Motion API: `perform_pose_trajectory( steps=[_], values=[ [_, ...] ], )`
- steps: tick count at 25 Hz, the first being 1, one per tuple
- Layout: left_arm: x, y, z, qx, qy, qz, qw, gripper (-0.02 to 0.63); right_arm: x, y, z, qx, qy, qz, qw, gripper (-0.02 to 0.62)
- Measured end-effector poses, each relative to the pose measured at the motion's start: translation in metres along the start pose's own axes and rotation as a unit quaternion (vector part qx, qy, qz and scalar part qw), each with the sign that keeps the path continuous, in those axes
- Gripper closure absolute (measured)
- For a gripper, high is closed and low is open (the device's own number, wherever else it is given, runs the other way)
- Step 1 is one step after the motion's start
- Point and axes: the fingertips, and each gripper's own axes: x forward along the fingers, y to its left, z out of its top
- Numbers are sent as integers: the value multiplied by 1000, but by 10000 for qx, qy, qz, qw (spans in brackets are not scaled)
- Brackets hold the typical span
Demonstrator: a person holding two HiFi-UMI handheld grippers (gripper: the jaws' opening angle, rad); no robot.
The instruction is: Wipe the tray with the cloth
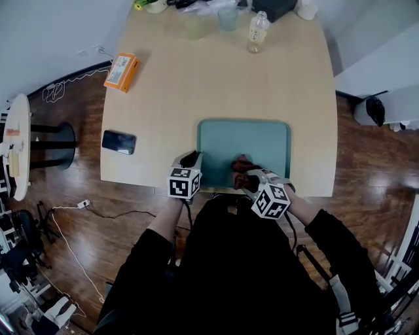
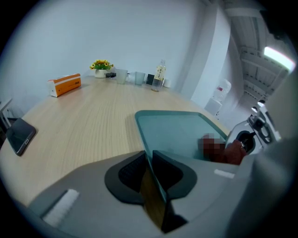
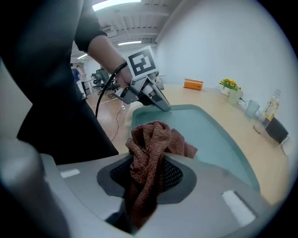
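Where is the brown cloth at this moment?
In the head view, the cloth is at the middle of the near edge of the teal tray, held in the right gripper. The left gripper clamps the near left rim beside it.

Office meeting room, long wooden table (image 1: 196, 85), water bottle (image 1: 258, 31), strip lights (image 3: 114, 4)

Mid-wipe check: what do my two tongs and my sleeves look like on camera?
The left tongs and right tongs are pale grey shells with dark textured pads. Each carries a white cube printed with black square markers. A black cable trails from the left one. Both sleeves are black.
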Motion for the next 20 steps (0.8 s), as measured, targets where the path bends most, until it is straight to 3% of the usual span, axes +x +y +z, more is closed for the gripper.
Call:
perform_pose_trajectory(
  steps=[6, 11, 14, 20],
  values=[
    [1, -2, 1, 5, 8, -17, 10000, 575, -1, -30, -5, -84, -76, -9, 9999, 489],
    [1, -2, 1, 12, -5, -12, 10000, 577, -10, -130, -15, 656, 5, -663, 9956, 489],
    [0, -3, 2, 21, -4, -12, 10000, 577, -18, -176, -22, 820, 155, -926, 9922, 489],
    [0, -1, 1, 46, -33, 15, 10000, 575, -23, -177, -18, 559, 233, -794, 9950, 489]
  ],
)
